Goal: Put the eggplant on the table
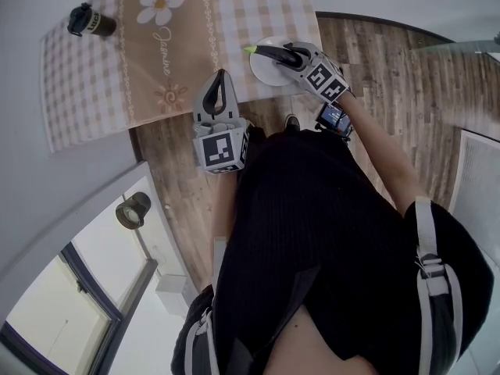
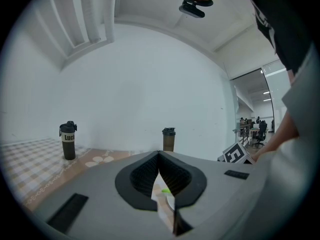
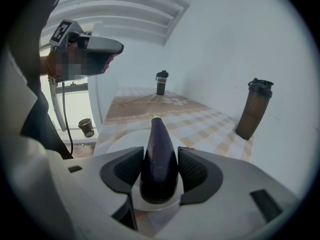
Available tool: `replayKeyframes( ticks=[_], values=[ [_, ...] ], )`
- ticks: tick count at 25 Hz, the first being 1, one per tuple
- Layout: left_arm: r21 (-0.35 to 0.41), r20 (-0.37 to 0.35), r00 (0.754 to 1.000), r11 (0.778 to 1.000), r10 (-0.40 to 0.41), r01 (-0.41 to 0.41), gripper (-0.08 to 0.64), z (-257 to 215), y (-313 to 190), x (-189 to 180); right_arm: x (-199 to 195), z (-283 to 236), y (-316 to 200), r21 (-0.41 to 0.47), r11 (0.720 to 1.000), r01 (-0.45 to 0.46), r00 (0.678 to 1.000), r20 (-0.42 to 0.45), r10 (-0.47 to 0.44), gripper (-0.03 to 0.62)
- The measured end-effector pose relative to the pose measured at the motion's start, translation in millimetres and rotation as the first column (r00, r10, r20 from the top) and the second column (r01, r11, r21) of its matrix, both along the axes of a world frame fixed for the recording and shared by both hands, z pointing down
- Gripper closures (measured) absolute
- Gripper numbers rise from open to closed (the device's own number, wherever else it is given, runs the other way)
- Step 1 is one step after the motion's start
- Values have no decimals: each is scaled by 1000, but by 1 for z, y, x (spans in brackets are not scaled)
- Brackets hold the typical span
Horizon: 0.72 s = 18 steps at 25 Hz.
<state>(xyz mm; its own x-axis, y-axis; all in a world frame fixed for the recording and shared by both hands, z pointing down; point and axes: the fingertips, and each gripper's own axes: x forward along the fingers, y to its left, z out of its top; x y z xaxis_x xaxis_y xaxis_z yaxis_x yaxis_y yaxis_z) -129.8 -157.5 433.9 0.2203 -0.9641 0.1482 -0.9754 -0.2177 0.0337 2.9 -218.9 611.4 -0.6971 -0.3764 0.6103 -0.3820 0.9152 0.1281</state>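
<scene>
Checked cloth (image 1: 94, 76) covers the table, with a bottle (image 1: 87, 20) near its left end and broad bare cloth between that and the grippers. The left gripper (image 1: 222, 75) points nearly level over the table's near edge, its jaws pressed together on nothing. The right gripper (image 1: 264, 51) tilts downward, clenched on the eggplant (image 3: 159, 149) over the plate (image 1: 264, 78) by the cloth's right corner; contact with the plate is unclear. Wood floor (image 1: 406, 76) lies beyond.
</scene>
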Motion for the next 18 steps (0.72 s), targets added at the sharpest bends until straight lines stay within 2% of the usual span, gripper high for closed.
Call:
replayKeyframes(
  ticks=[18],
  values=[
    [-5,-7,1000,1000,9,-9,558,7,-2,-1,1,11,-1,-50,999,-19,1000,-4,18,368]
  ],
)
